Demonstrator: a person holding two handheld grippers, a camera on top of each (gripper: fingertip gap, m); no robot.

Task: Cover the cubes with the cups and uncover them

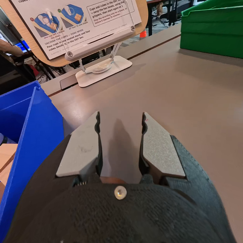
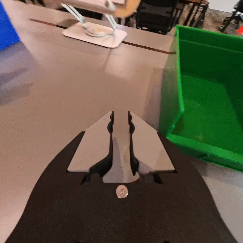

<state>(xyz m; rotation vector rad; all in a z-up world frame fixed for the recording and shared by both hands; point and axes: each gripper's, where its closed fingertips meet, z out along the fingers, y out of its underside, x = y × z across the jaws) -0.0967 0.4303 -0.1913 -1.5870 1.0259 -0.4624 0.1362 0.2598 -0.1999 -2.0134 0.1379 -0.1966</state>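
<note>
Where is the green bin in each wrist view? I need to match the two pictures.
Left wrist view: green bin at the upper right, on the far side of the table; only its outer wall shows.
Right wrist view: green bin along the right edge, close beside the right gripper; its inside shows.
Shared landmark: the white stand base at the table's far edge.

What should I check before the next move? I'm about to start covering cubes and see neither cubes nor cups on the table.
1. Left gripper jaws open, nothing between: ok.
2. Right gripper holds nothing, jaws only narrowly apart: ok.
3. Table ahead free of obstacles: ok.
4. Cups and cubes located: not ok, none plainly visible.
5. Green box inside looks bare: ok.
6. Blue box contents: cannot tell, mostly hidden.
</note>
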